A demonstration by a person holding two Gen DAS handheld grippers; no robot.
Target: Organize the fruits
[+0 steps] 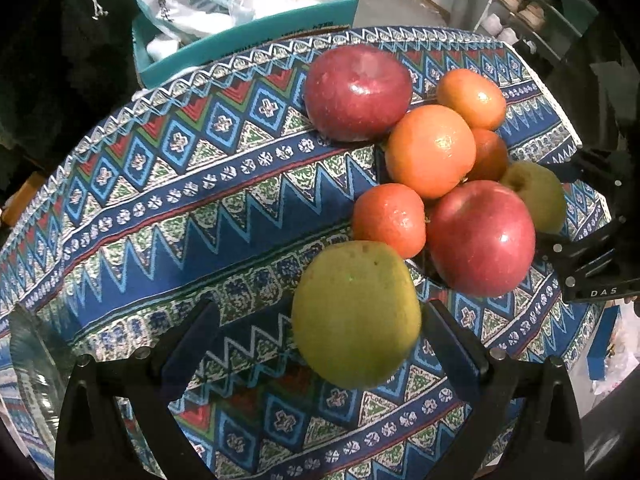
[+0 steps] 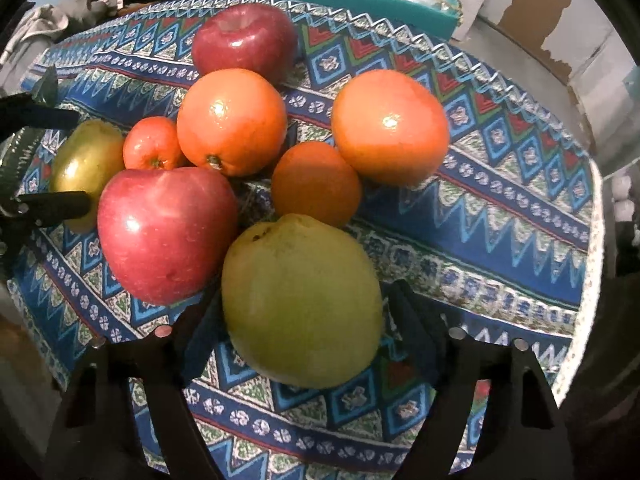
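Several fruits lie bunched on a patterned cloth (image 1: 160, 184): two red apples (image 1: 358, 94) (image 1: 480, 240), several oranges (image 1: 430, 150) and two green apples. One green apple (image 1: 356, 312) sits between the fingers of my left gripper (image 1: 322, 320), which is open, with a gap on its left side. The other green apple (image 2: 300, 300) is between the fingers of my right gripper (image 2: 304, 300), and both pads sit against its sides. In the left wrist view the right gripper (image 1: 576, 212) straddles that apple (image 1: 536, 200). The left gripper (image 2: 44, 160) shows at the left edge of the right wrist view.
The round table's far edge (image 1: 256, 60) runs behind the fruit. A teal box (image 1: 248, 36) stuffed with bags stands just past it. A shelf with shoes (image 1: 520, 8) is at the far right. Something of ribbed clear glass (image 1: 32, 360) lies at the near left.
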